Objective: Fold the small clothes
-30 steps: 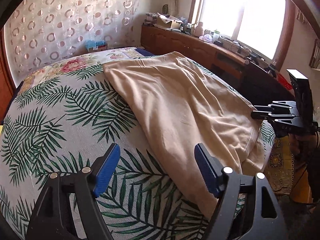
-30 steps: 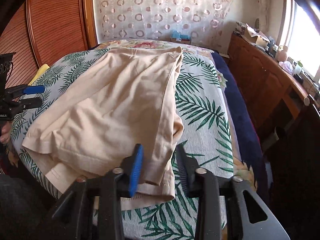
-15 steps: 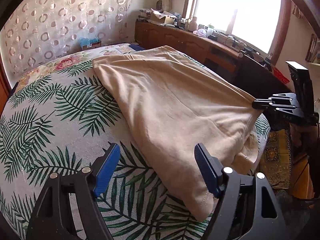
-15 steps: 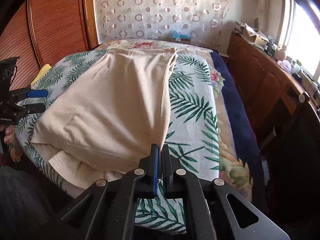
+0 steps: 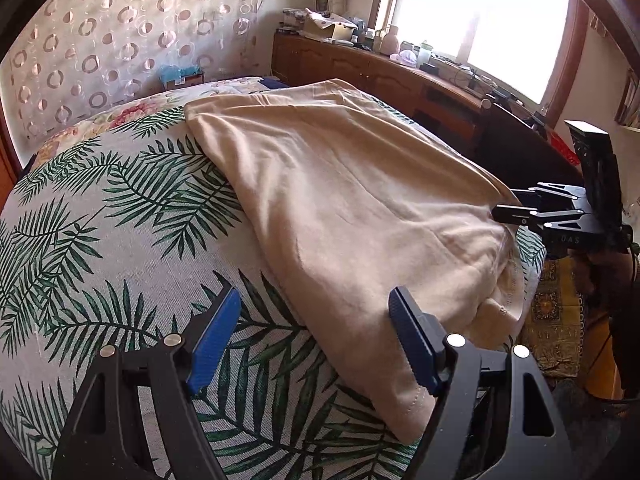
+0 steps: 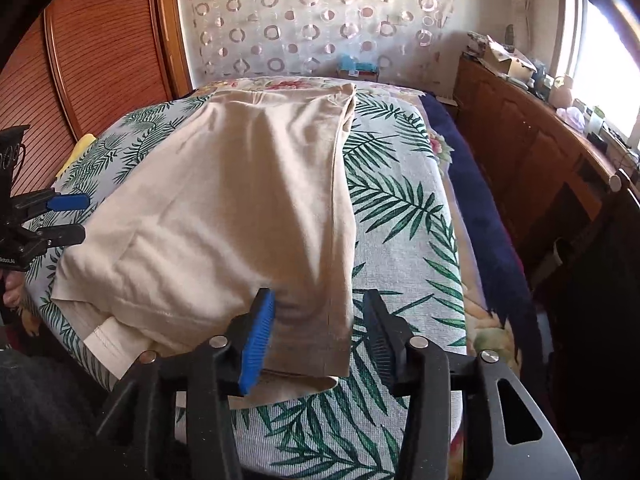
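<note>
Since half a second ago the right gripper (image 6: 316, 332) has let go: its jaws, then pinched together on the near right corner of the beige garment (image 6: 240, 208), have just been opening and now stand partly apart, with that corner lying loose between them and neither pad pressing on it. Over the full second the garment's right side went from spread out to folded over, so its right edge now runs as a straight fold from near to far.

That beige garment lies folded lengthwise on the palm-leaf bedspread (image 6: 400, 208), reaching from the near edge of the bed toward the far end. At the near left a paler under-layer with a stitched hem shows beneath the top layer.

From the left wrist view the left gripper (image 5: 316, 340) hangs over the near edge of the bed with its blue-padded jaws wide apart and nothing gripped; the garment's (image 5: 340, 200) near left corner lies under the right-hand finger, and the left-hand finger is over bare bedspread (image 5: 120, 220). It has kept that width throughout.

Along the right of the bed runs a dark blue blanket (image 6: 480, 208), then a wooden sideboard (image 6: 532, 136) under a bright window (image 5: 480, 20). A curtain with ring pattern (image 6: 312, 20) hangs at the far end.
</note>
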Motion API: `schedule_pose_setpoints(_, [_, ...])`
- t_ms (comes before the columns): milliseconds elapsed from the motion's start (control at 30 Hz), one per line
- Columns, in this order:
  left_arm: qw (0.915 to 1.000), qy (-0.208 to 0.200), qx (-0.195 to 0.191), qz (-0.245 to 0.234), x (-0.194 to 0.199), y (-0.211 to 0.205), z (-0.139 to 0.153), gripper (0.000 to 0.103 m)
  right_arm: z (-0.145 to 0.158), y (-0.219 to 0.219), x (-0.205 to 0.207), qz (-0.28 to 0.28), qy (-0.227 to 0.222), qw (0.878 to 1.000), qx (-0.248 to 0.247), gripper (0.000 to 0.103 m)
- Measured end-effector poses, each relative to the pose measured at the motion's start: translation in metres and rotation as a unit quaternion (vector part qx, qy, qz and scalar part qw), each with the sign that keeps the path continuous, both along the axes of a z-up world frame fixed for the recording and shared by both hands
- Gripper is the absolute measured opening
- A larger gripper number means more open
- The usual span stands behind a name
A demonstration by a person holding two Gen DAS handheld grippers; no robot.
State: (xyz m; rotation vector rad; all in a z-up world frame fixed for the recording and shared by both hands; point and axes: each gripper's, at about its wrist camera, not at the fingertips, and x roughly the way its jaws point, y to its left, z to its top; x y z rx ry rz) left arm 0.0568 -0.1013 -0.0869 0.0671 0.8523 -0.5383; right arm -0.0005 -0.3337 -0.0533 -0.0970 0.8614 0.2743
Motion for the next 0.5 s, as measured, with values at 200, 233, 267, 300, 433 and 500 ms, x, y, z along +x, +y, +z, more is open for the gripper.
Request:
schedule_pose_setpoints(200, [0.9999, 0.013, 0.001, -0.002, -0.001, 0.0, -0.007, 0.077, -0.007, -0.002, 0.003, -0.007, 0.004, 1.0, -0.005, 0.056])
schedule_pose_setpoints(233, [0.9999, 0.014, 0.0, -0.001, -0.001, 0.0, -0.008, 0.077, -0.008, -0.004, 0.003, -0.009, 0.004, 1.0, -0.003, 0.058])
schedule_pose_setpoints(267, [0.9999, 0.017, -0.001, -0.001, -0.001, 0.0, -0.009, 0.077, -0.008, -0.006, 0.003, -0.011, 0.005, 1.0, 0.003, 0.059])
schedule_pose_setpoints(300, [0.9998, 0.019, -0.003, -0.001, -0.002, 0.0, -0.01, 0.077, -0.008, -0.005, 0.003, -0.012, 0.006, 1.0, 0.006, 0.059])
schedule_pose_setpoints(433, [0.9998, 0.02, -0.003, -0.006, -0.006, -0.001, -0.01, 0.077, -0.008, -0.005, 0.001, -0.013, 0.005, 1.0, 0.01, 0.059])
schedule_pose_setpoints(500, [0.9997, 0.023, -0.006, -0.011, -0.008, -0.003, -0.01, 0.077, -0.009, -0.005, 0.0, -0.01, 0.008, 1.0, 0.018, 0.06])
